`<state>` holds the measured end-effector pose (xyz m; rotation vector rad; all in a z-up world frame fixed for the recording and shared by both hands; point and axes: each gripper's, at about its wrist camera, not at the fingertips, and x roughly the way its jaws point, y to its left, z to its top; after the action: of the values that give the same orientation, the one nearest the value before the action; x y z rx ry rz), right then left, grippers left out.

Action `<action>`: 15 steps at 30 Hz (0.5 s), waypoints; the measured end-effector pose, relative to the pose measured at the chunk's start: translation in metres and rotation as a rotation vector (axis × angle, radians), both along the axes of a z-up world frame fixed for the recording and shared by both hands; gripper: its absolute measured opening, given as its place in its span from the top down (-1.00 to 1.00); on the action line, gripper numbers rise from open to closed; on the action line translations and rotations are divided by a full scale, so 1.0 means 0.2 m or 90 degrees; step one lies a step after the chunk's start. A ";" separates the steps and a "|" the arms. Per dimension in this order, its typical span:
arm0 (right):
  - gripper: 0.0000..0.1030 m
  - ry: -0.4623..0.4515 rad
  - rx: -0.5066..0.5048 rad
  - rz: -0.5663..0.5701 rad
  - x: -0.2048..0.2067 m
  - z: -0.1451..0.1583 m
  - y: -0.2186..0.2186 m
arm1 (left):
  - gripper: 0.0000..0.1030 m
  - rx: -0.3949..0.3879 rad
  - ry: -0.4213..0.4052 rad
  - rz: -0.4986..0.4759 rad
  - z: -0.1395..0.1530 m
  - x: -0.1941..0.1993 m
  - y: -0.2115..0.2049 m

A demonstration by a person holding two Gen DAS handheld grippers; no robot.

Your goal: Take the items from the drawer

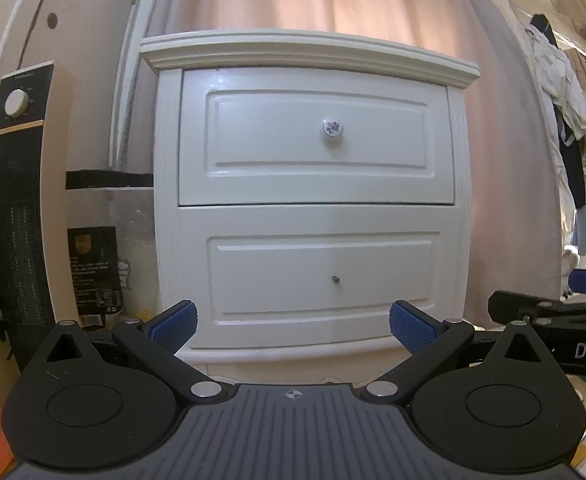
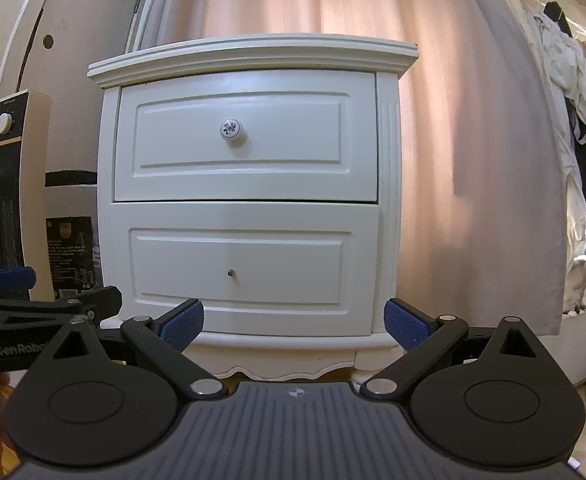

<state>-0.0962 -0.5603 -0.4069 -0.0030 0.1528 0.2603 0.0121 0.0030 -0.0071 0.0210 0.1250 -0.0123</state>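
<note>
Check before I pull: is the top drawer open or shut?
Shut. The top drawer sits flush in the nightstand, with only a thin seam below; its floral knob is untouched.

The left gripper (image 1: 293, 326) is held low and level, its two blue fingers (image 1: 175, 326) spread wide with nothing between them. The right gripper (image 2: 294, 324) sits just beside it, fingers (image 2: 407, 326) spread wide too, holding nothing.

We cannot see inside the white two-drawer wooden nightstand (image 1: 313, 200). The black label's (image 1: 93, 268) print is unreadable.
</note>
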 end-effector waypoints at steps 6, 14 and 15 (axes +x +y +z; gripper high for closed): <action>-1.00 0.000 0.006 -0.008 0.02 0.00 -0.03 | -0.99 -0.004 -0.016 0.020 -0.02 0.05 -0.01; -1.00 0.005 0.011 -0.014 0.06 -0.04 -0.10 | -0.99 0.002 -0.020 0.014 -0.07 0.15 -0.09; -1.00 0.005 0.009 -0.015 0.07 -0.05 -0.10 | -0.99 0.000 -0.021 0.014 -0.07 0.16 -0.10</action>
<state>-0.0828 -0.5812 -0.4164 0.0130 0.1582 0.2382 0.0446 -0.0167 -0.0206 0.0199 0.0923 0.0095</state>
